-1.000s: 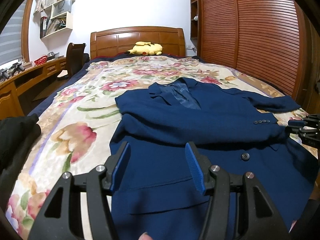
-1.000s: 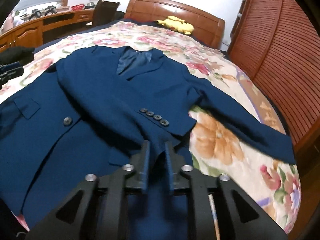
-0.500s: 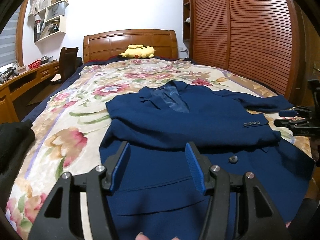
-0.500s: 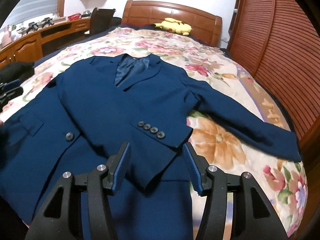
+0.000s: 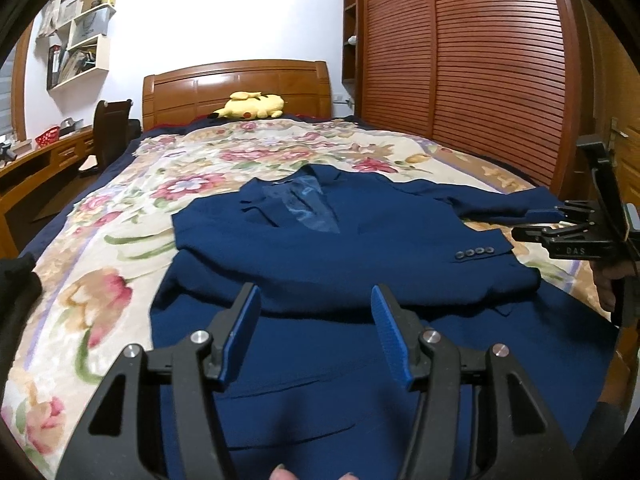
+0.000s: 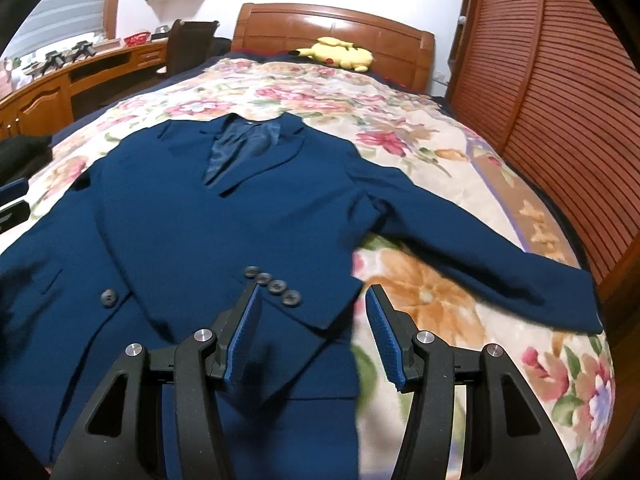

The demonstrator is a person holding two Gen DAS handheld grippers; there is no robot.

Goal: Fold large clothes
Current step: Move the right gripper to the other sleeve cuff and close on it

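Observation:
A navy blue suit jacket lies face up on the floral bedspread, collar toward the headboard. One sleeve is folded across the chest, its cuff with several buttons lying flat. The other sleeve stretches out to the right over the bedspread. My left gripper is open and empty above the jacket's lower front. My right gripper is open and empty just above the folded cuff; it also shows in the left wrist view at the right edge.
A yellow plush toy lies by the wooden headboard. A slatted wooden wardrobe runs along the right of the bed. A desk and dark chair stand on the left.
My right gripper opened and let go of the folded sleeve's cuff, then drew back and up. My left gripper rose a little and stayed open.

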